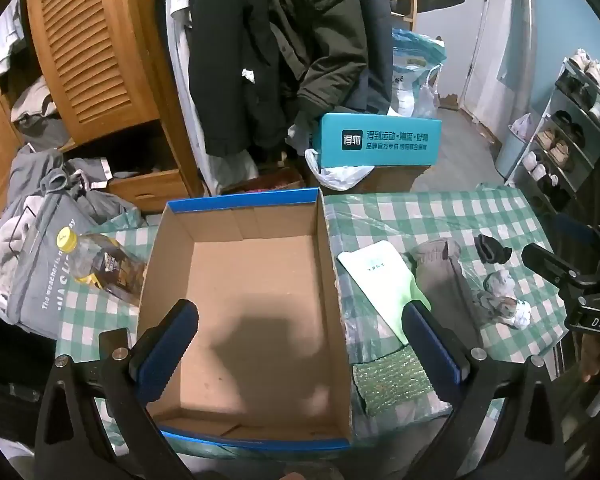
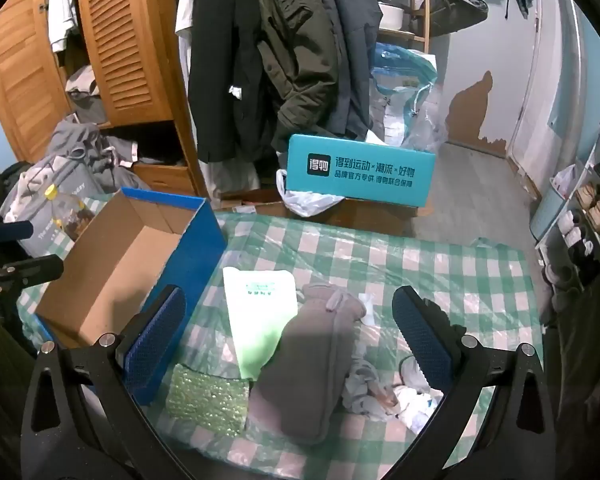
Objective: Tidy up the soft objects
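Green-and-white checked cloth under clear plastic covers the desk (image 2: 380, 256); coats hang behind it beside a louvred wooden wardrobe (image 2: 128, 40), and a teal printed carton (image 2: 360, 170) stands past the far edge.

Left claw (image 1: 300, 344): released, jaws wide apart, holding nothing. It hovers over the open cardboard box (image 1: 252, 320), blue outside and bare inside. The box's near edge is partly hidden by the claw frame.

Right claw (image 2: 288, 340): released, jaws wide apart, holding nothing. It hangs over the soft objects, which lie on the desk to the right of the box:
- Grey fleece pouch (image 2: 312, 364), lying lengthwise between the jaws and overlapping the pale green bag (image 2: 258, 316).
- Green bubble-wrap piece (image 2: 208, 400), touching the bag's near end.
- Crumpled grey-and-white cloth (image 2: 384, 392), just right of the pouch, partly hidden by the right finger; what kind of item it is cannot be told.
- Small black item (image 1: 492, 250), beyond the cloth; too small to identify.

Left of the box lies a yellow-capped bottle (image 1: 100, 264), its lower part cut off by the box wall.
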